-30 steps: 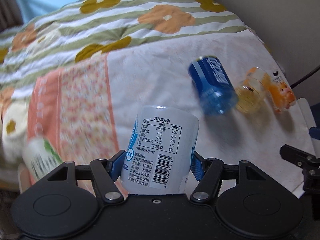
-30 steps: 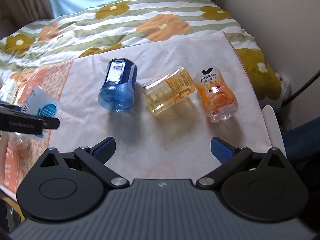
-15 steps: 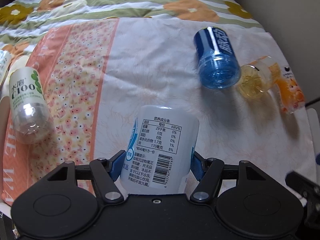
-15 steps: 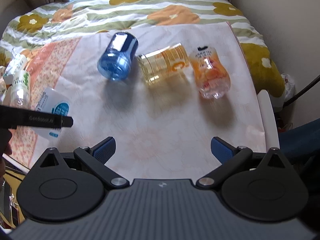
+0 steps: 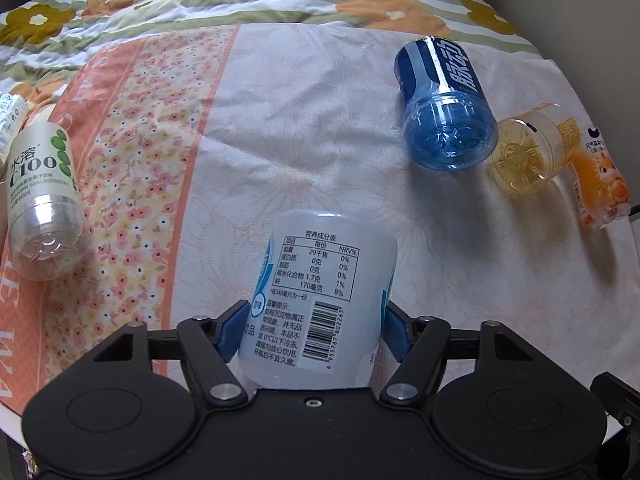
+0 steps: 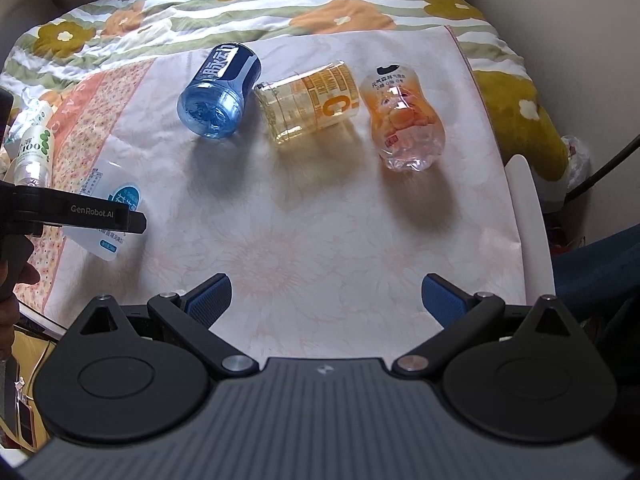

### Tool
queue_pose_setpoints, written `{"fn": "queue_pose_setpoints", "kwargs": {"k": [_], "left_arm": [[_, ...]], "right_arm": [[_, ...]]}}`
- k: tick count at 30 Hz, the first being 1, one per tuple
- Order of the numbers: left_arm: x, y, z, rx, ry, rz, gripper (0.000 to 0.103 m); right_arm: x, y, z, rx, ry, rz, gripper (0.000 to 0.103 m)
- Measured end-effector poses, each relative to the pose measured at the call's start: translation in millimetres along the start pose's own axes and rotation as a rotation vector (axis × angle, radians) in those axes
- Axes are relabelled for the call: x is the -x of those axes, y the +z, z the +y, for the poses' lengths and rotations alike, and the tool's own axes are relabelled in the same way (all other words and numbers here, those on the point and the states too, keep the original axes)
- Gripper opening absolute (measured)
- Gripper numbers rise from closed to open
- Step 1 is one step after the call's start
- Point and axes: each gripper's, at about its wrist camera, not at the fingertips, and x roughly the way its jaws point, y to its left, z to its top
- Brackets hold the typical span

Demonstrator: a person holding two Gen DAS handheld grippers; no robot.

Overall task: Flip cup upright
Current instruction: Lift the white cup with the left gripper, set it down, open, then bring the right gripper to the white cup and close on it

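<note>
My left gripper (image 5: 314,332) is shut on a white cup (image 5: 320,300) cut from a bottle, with a nutrition label and barcode, held over the cloth. In the right wrist view the same white cup (image 6: 108,196) shows at the left, tilted, behind the left gripper's black finger (image 6: 80,214). My right gripper (image 6: 326,296) is open and empty above the cloth's near edge. A blue cup (image 5: 444,104), a yellow clear cup (image 5: 528,148) and an orange cup (image 5: 600,184) lie on their sides at the right; they also show in the right wrist view: blue (image 6: 218,90), yellow (image 6: 310,102), orange (image 6: 402,120).
A clear "C100" cup (image 5: 40,188) lies on its side at the left on the floral cloth (image 5: 140,180). A flowered quilt (image 6: 280,12) covers the bed behind. A wall (image 6: 568,20) and a black cable (image 6: 604,168) are on the right.
The left gripper, still holding the white cup, has tilted downward and drawn back; the C100 cup has come into its view. The right gripper has risen and pulled back a little.
</note>
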Motion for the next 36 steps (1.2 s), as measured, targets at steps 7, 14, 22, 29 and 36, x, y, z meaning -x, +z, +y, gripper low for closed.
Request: {"fn": "queue_pose_setpoints", "kwargs": {"k": [7, 14, 22, 29, 36], "left_arm": [[6.6, 0.2, -2.8, -0.013, 0.001, -0.02, 0.085], [24.4, -1.4, -5.8, -0.01, -0.004, -0.05, 0.086], [80.7, -13.7, -6.7, 0.025, 0.009, -0.132, 0.09], [126.2, -37.0, 15.0, 0.017, 0.003, -0.166, 0.101], [129.6, -43.7, 52.1, -0.011, -0.004, -0.154, 0.101]], "right_arm": [[4.3, -1.2, -4.5, -0.011, 0.0, -0.01, 0.103], [13.6, -0.2, -4.2, -0.007, 0.014, -0.036, 0.103], [41.5, 20.1, 2.4, 0.032, 0.087, -0.082, 0.103], [44.8, 61.9, 26.9, -0.033, 0.25, -0.003, 0.103], [-0.3, 85.0, 68.5, -0.153, 0.337, 0.127, 0.103]]}}
